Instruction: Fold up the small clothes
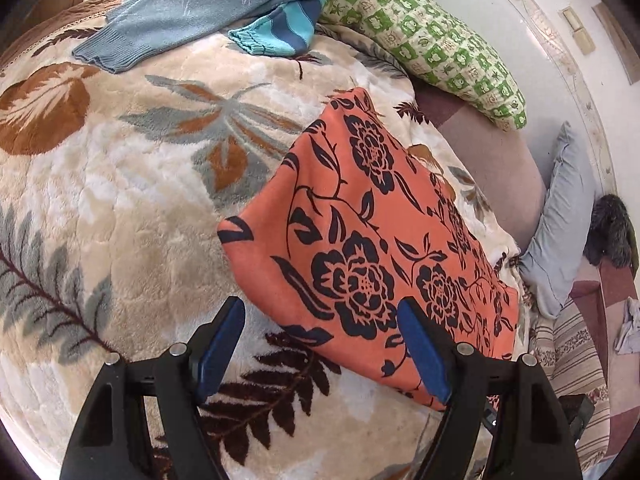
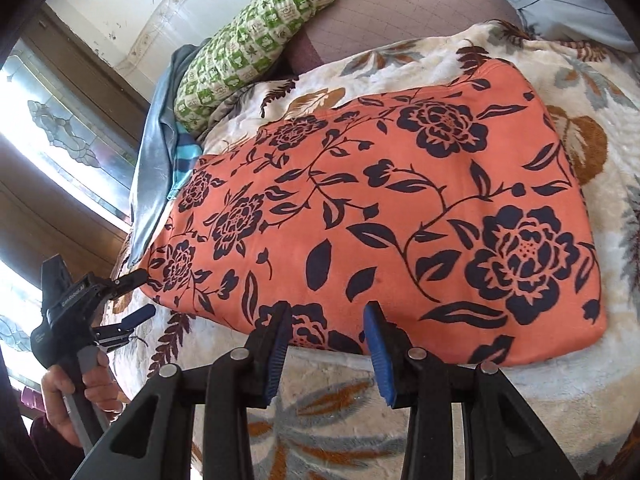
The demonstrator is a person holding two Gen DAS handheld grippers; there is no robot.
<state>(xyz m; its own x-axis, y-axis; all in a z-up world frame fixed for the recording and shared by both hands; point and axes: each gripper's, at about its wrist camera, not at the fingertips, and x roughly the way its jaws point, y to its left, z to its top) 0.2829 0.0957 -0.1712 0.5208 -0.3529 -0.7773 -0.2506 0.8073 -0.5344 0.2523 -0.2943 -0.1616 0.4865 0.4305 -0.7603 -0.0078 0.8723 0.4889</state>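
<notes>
Orange cloth with a dark floral print lies flat on the plush leaf-patterned blanket of the bed, already reduced to a neat rectangle.

Left side first. My left fingers are spread wide and hold nothing. In the left wrist view the cloth runs from 1 o'clock away toward 12 o'clock, its long axis slanting up and to the left. One blue pad sits over the near edge of the cloth; the other is over bare blanket at 7 o'clock. I cannot tell whether the pad over the cloth touches it. Seen from the right wrist view, this same tool sits at 9 o'clock, at the cloth's left end, with a hand on its grip.

Right side. My right fingers are parted, roughly half spread, with nothing between them. They straddle the cloth's near long edge, and the cloth fills the field from 10 o'clock round to 3 o'clock. Its long axis runs across my view, left to right.

Judgement: the coming move turns on that near long edge. The right fingers sit closest to its midpoint, the left fingers to its end corner. Any further fold would lift this edge toward 12 o'clock.

At the far end of the bed lie a grey-blue knit, a striped blue item and a green checked pillow.
</notes>
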